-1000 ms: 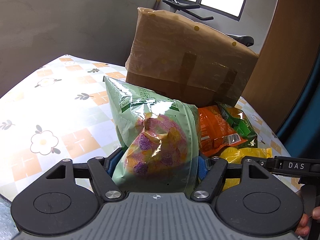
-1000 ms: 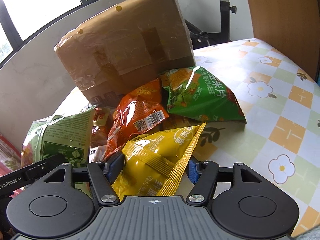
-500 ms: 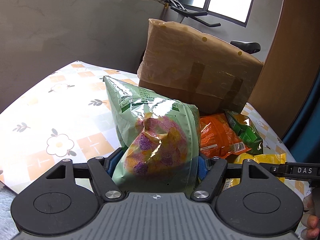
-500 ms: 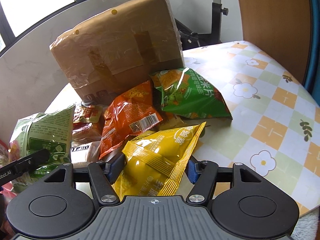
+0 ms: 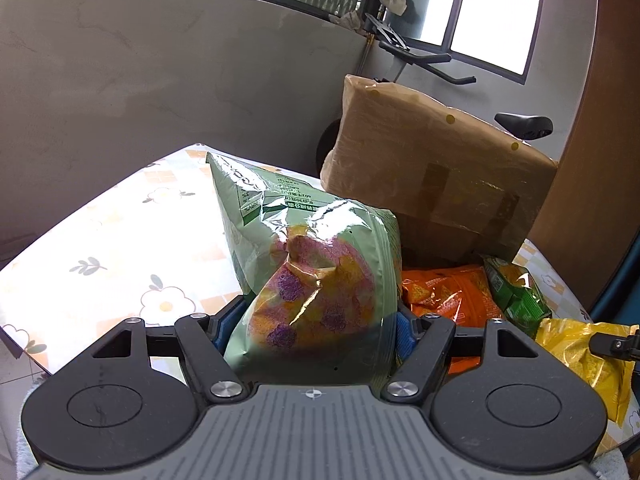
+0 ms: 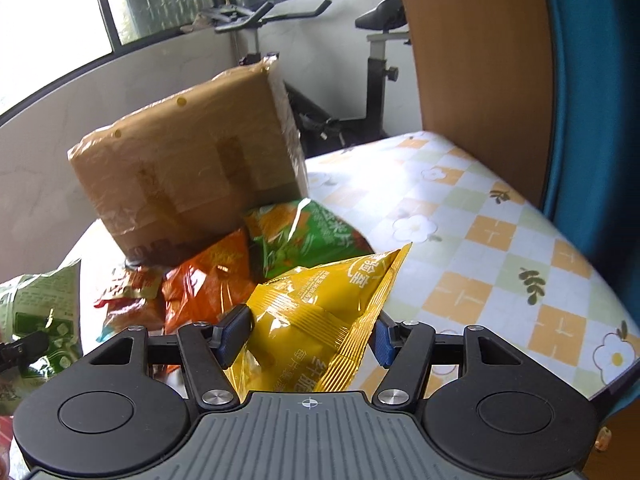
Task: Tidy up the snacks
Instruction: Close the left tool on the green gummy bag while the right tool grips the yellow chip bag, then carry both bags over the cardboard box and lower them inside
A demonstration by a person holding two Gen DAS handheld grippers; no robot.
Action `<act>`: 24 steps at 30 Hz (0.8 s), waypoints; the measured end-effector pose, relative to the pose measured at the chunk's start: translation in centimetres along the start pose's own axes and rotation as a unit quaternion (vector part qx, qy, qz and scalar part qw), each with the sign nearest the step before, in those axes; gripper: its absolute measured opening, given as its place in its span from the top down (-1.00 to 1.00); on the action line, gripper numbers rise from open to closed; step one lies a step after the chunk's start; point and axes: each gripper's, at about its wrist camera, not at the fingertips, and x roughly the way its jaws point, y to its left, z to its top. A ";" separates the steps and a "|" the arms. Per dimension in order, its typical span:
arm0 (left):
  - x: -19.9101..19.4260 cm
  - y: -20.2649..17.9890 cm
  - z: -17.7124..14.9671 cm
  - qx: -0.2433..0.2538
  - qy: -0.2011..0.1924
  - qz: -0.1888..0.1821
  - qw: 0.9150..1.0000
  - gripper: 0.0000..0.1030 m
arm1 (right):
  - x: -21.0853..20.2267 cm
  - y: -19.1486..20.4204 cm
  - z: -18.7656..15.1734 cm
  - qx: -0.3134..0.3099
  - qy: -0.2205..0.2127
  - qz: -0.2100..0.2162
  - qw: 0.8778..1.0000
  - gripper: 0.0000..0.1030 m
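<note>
Snack bags look light, puffy and slippery, so grab them by the middle: the left gripper [image 5: 310, 330] is clamped on the pale green bag [image 5: 308, 260] and the right gripper [image 6: 308, 332] squeezes the yellow bag [image 6: 320, 316] above the table [image 6: 500, 240].

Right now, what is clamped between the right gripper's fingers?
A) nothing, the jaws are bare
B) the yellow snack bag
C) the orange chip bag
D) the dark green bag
B: in the right wrist view the right gripper has its blue pads pressed on both sides of the yellow snack bag, while the orange chip bag and dark green bag lie on the table beyond it.
</note>
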 end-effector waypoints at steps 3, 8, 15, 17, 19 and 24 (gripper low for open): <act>-0.1 0.0 0.1 0.000 -0.007 0.015 1.000 -0.44 | -0.2 -0.1 0.1 0.002 -0.009 -0.002 1.000 -0.12; -0.5 0.5 0.4 -0.011 -0.025 0.034 0.999 -0.44 | -1.6 0.0 0.2 0.001 -0.056 0.017 0.998 -0.12; -1.0 0.7 0.5 -0.011 -0.034 0.039 0.999 -0.44 | -2.7 1.0 0.5 -0.026 -0.096 0.038 0.994 -0.12; -1.3 0.8 0.6 -0.010 -0.042 0.035 0.998 -0.44 | -2.8 1.0 0.6 -0.027 -0.101 0.039 0.994 -0.12; -1.7 0.9 0.8 -0.006 -0.054 0.031 0.998 -0.44 | -3.1 0.8 1.1 -0.031 -0.116 0.038 0.992 -0.11; -2.8 0.6 2.6 0.031 -0.094 0.029 0.995 -0.44 | -4.0 0.6 3.1 -0.079 -0.172 0.026 0.982 -0.11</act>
